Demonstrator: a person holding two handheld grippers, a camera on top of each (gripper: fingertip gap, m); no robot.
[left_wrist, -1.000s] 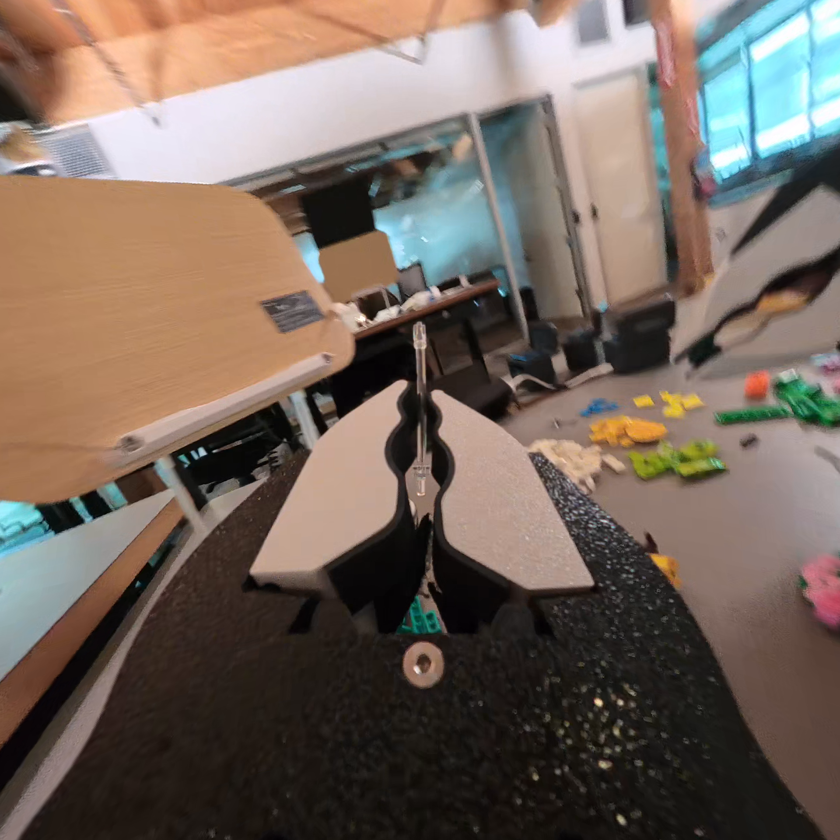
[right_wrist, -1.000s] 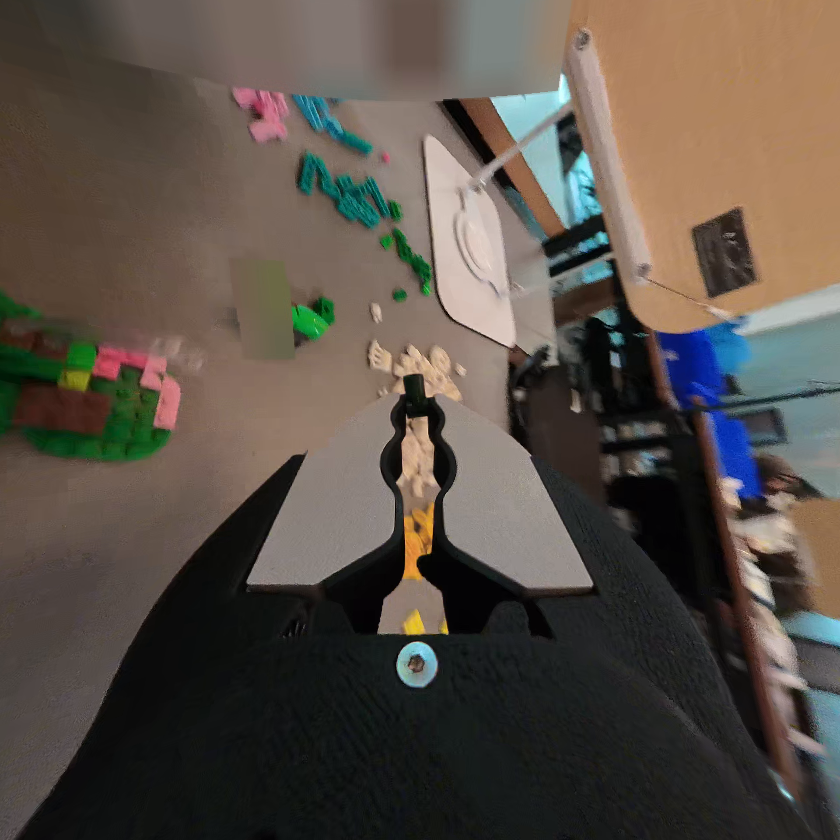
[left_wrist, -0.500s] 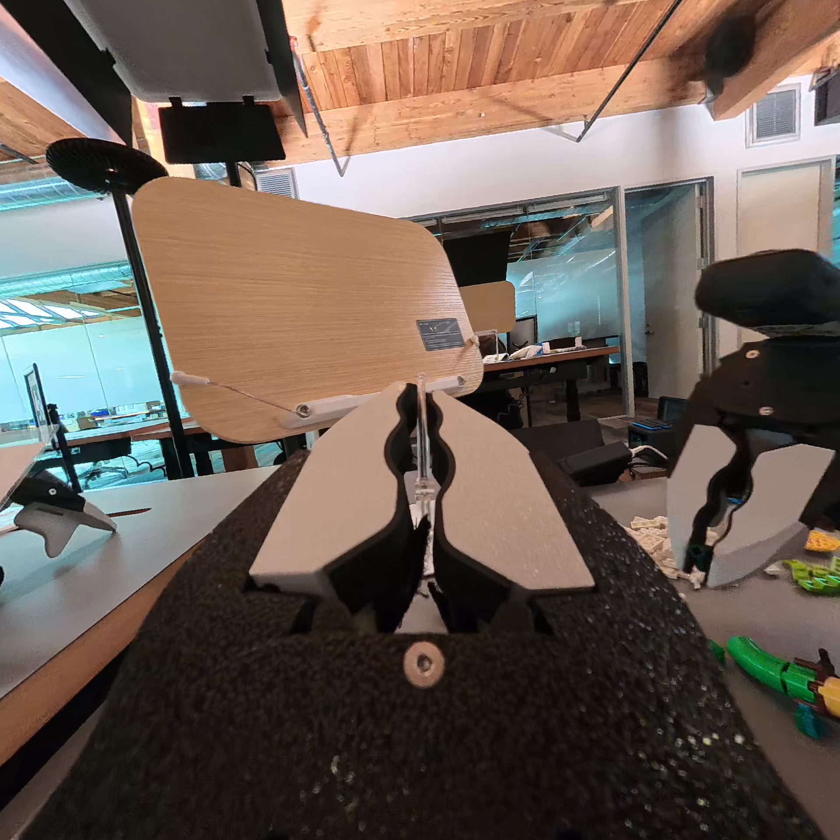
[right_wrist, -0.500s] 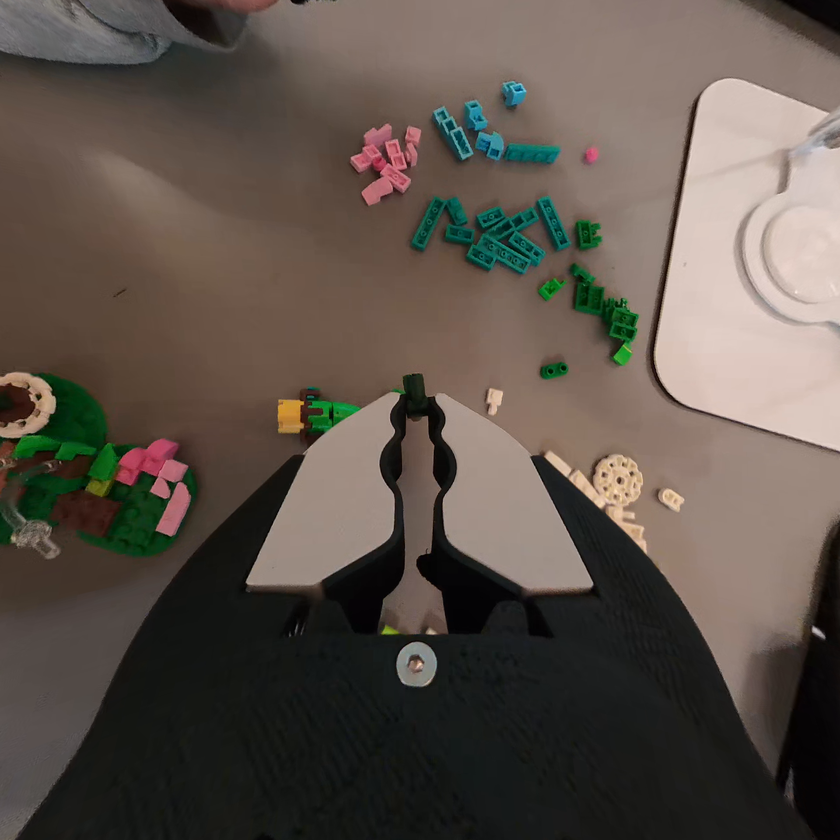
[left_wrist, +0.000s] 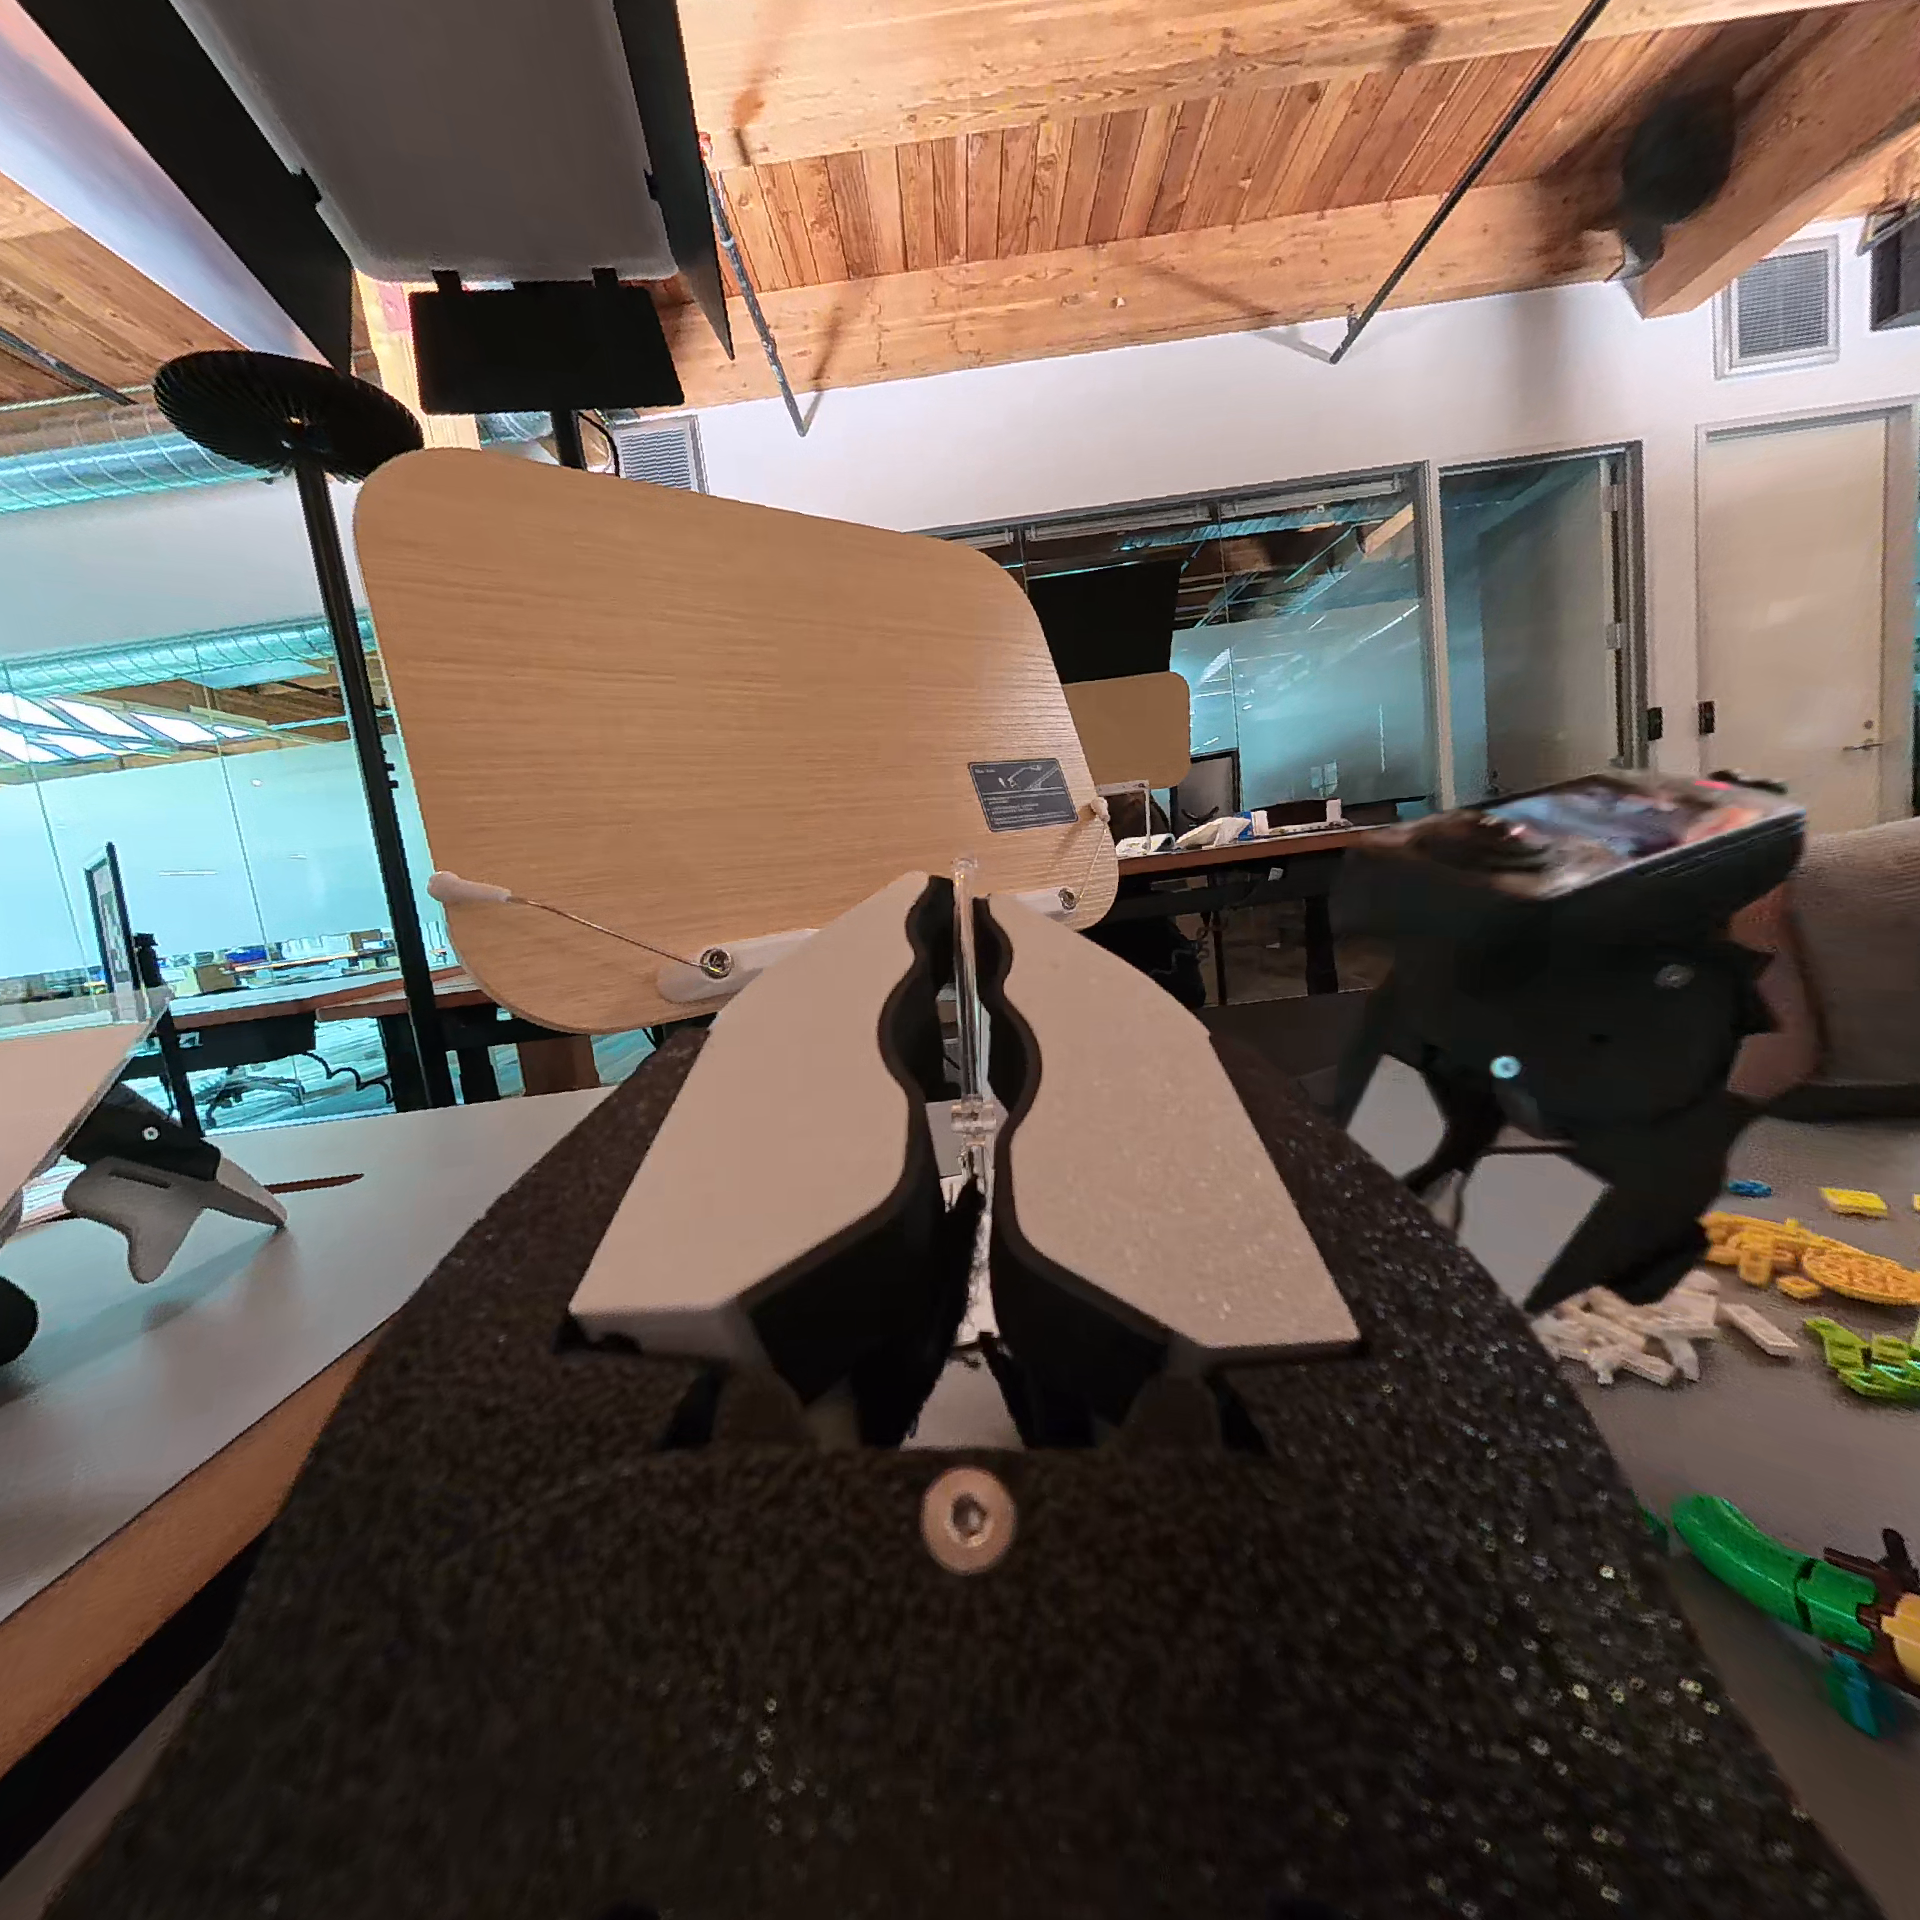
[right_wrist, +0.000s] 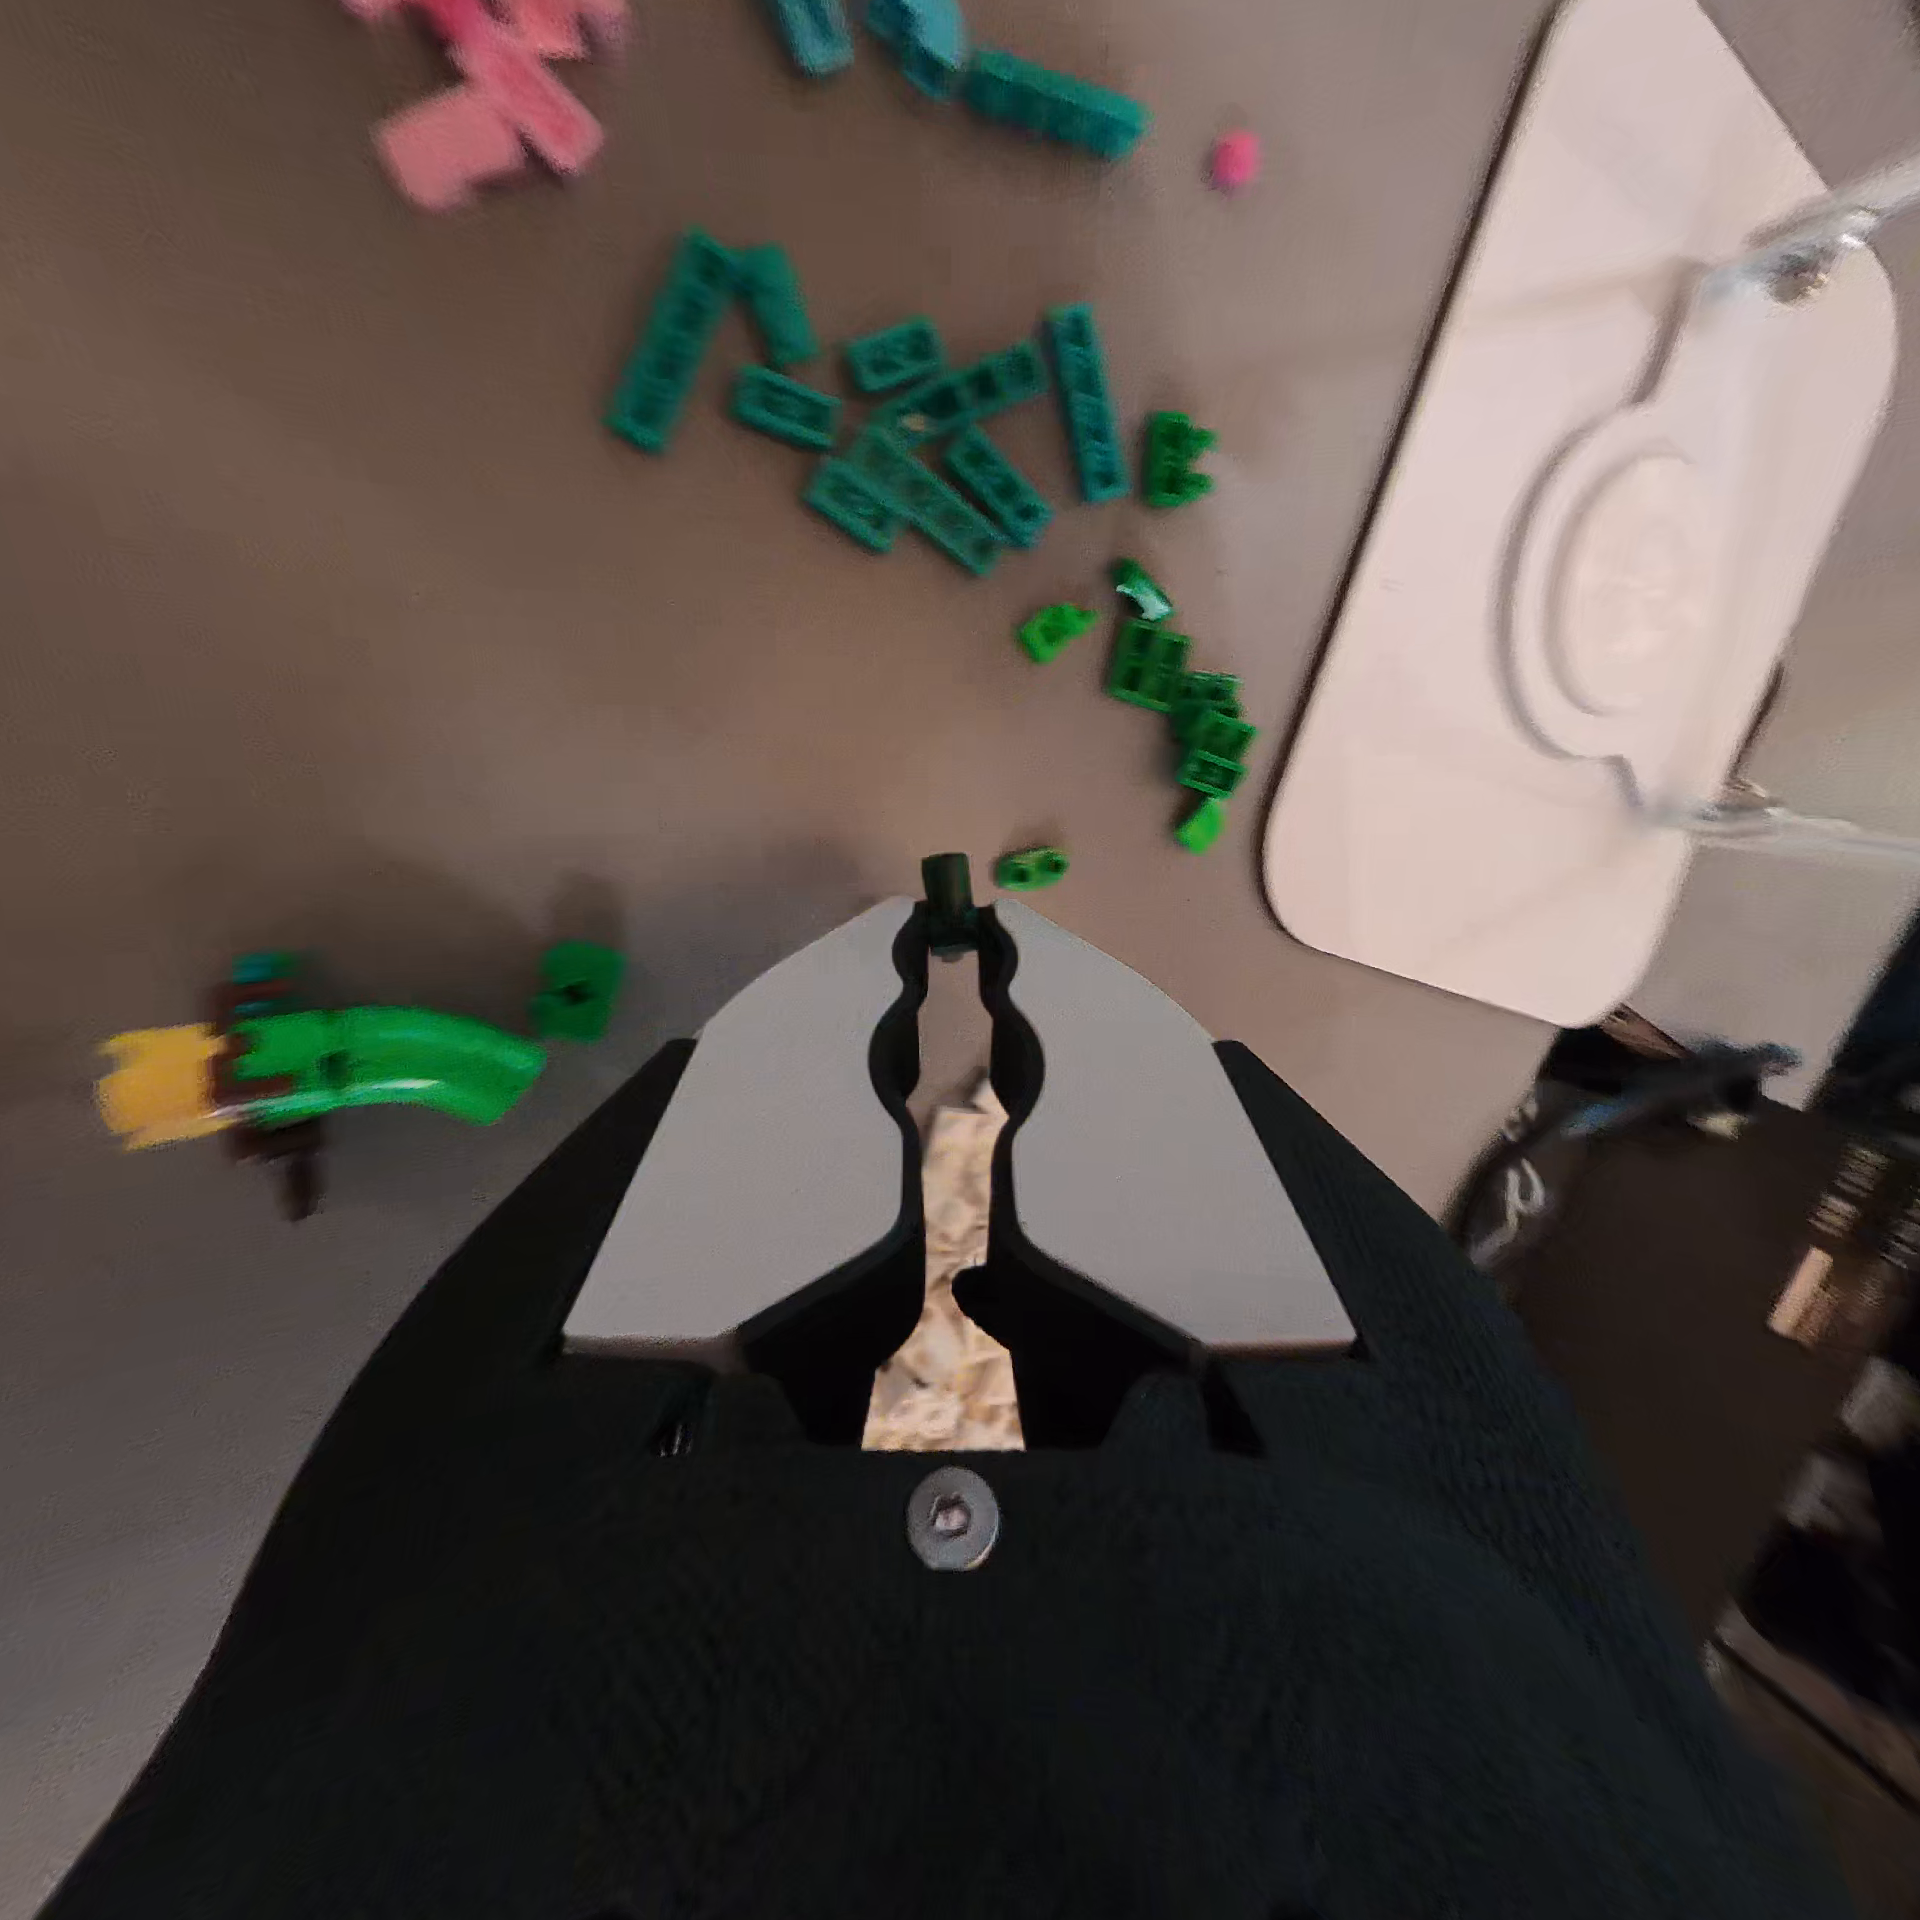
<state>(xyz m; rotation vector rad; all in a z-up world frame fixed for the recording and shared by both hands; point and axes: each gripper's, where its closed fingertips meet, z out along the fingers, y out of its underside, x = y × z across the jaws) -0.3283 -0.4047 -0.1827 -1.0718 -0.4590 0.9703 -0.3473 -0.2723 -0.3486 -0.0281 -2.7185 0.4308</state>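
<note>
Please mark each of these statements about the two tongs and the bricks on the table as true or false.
1. The left tongs grip a clear thin rod. True.
2. The right tongs hold a pink brick. False: a small dark green piece sits at their tips.
3. The teal bricks lie on the white tray. False: they lie on the grey table beside it.
4. A wooden board stands behind the left tongs. True.

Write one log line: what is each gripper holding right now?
left gripper: shut on thin clear plastic rod | right gripper: shut on small dark green peg piece | below: grey table, scattered green bricks
</note>
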